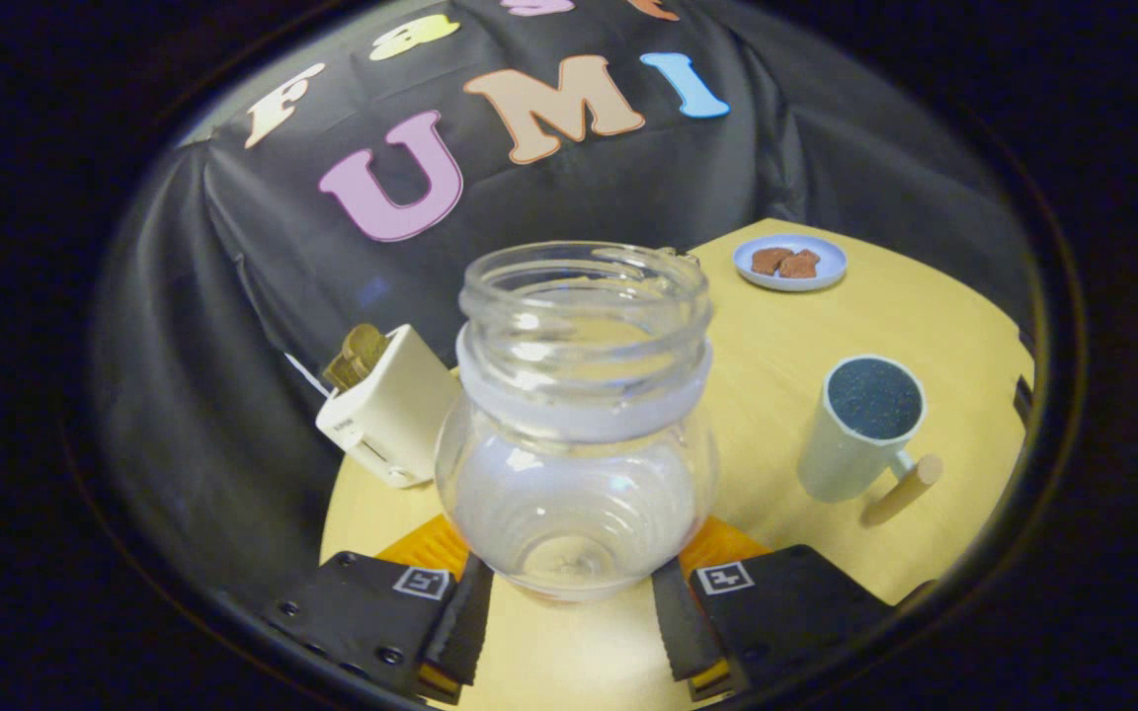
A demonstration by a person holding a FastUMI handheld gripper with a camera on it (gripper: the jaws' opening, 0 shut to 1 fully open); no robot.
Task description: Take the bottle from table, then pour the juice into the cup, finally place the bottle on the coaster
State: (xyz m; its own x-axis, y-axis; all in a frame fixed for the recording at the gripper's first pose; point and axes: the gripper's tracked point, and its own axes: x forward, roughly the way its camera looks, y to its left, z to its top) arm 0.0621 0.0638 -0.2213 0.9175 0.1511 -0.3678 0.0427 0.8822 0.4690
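Note:
A clear, open-mouthed bottle (577, 434) with a white band under its neck stands upright between my fingers. Its base rests on an orange coaster (724, 546) that shows on both sides of it. My gripper (574, 617) is shut on the bottle, with one pad pressing on each side low at the base. The bottle looks empty. To the right, beyond the fingers, stands a white cup (860, 430) with a wooden handle and a dark inside.
A white toaster (391, 410) with toast in its slot stands left of the bottle, near the edge of the round yellow table (806, 326). A small blue plate (789, 263) with brown pieces lies at the far side. The booth's black cloth hangs behind.

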